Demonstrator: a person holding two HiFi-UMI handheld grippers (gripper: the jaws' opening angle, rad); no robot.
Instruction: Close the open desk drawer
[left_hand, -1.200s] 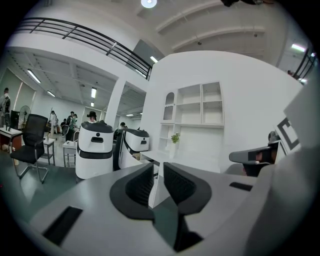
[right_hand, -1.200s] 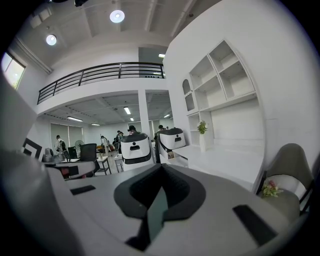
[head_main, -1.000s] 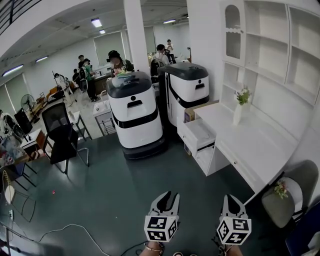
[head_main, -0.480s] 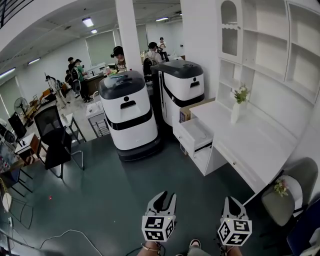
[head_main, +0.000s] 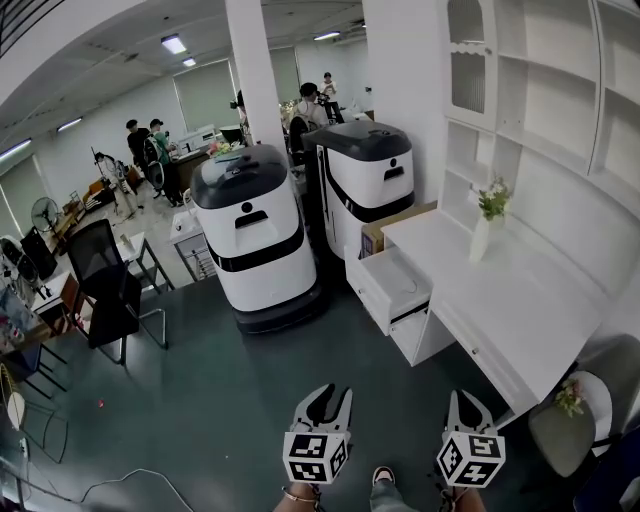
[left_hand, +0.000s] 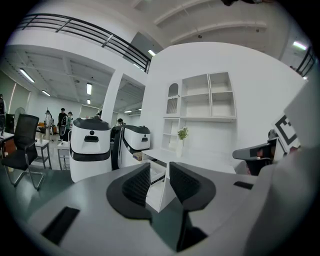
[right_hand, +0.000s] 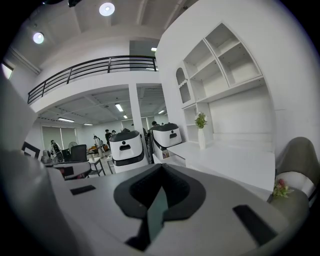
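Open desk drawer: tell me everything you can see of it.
The drawer is white and looks like painted wood: a shallow box with a flat front panel. It sits level, pulled well out at the far end of the white desk, just under the top. Its inside looks white; contents unclear. Only the desk touches it.

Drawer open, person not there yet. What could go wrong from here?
The drawer juts toward the nearer white robot, leaving what looks like a tight gap, so the robot could get bumped on approach. A hard shove might also rock the tall vase standing on the desk.
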